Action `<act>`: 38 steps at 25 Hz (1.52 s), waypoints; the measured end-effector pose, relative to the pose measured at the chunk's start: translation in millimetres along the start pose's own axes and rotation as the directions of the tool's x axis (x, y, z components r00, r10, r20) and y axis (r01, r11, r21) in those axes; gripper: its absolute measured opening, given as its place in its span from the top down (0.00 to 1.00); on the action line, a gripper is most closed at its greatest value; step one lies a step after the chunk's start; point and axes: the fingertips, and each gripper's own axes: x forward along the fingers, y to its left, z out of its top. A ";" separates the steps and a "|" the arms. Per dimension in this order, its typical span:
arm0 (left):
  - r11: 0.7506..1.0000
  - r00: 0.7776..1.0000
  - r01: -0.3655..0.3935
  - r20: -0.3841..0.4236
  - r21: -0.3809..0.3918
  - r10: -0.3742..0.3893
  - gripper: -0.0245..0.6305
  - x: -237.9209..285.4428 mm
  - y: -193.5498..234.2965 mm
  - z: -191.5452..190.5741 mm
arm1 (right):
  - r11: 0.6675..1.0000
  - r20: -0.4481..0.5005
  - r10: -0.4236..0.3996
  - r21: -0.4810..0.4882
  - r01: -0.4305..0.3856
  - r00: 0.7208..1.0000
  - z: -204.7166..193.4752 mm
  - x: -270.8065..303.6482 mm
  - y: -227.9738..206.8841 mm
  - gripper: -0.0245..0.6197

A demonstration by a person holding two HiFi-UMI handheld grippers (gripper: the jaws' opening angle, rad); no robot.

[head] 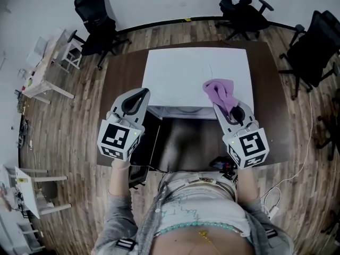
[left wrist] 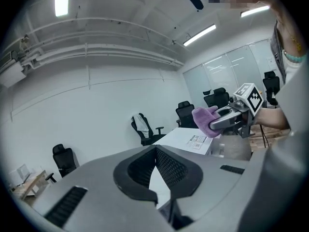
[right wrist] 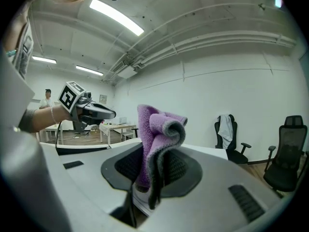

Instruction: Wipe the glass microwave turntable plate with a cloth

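Observation:
A white microwave [head: 180, 76] stands on a dark brown table [head: 119, 70]; from the head view I see its top and a dark opening below its front edge. The glass turntable plate cannot be made out in any view. My right gripper [head: 222, 108] hovers at the microwave's front right corner, shut on a folded purple cloth [head: 219, 92], which stands up between the jaws [right wrist: 157, 134]. My left gripper [head: 142, 94] is at the front left corner, shut with nothing in it [left wrist: 155, 150]. Each gripper sees the other across the microwave's front: right gripper [left wrist: 215, 124], left gripper [right wrist: 108, 113].
Black office chairs stand behind the table [head: 95, 23], [head: 241, 7] and at the right [head: 313, 49]. Small white tables [head: 45, 70] sit at the left on the wood floor. A white cable [head: 303, 158] trails on the floor at the right. My torso is close to the table's front edge.

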 end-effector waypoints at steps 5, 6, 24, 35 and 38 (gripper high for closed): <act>1.000 1.000 0.028 -0.002 -0.005 -0.028 0.94 14.0 31.1 -11.5 | 0.998 -0.008 -0.056 -0.006 0.056 0.998 4.4 19.5 -1.8 0.81; 0.999 0.999 0.035 -0.001 -0.013 -0.035 0.94 17.9 36.2 -13.9 | 0.998 -0.011 -0.067 -0.007 0.067 0.998 4.7 22.7 -3.3 0.81; 0.959 0.993 0.093 -0.041 -0.266 -0.107 0.83 88.6 93.8 -93.5 | 0.983 -0.069 -0.181 -0.041 0.178 0.981 6.2 66.1 -11.4 0.81; 0.904 0.992 0.093 -0.041 -0.418 -0.121 0.67 117.4 106.0 -126.8 | 0.973 -0.123 -0.203 -0.138 0.186 0.971 10.6 92.8 -17.5 0.81; 0.904 0.990 0.105 -0.046 -0.415 -0.136 0.67 121.7 100.7 -128.9 | 0.967 -0.146 -0.197 -0.190 0.167 0.970 12.4 102.9 -20.3 0.81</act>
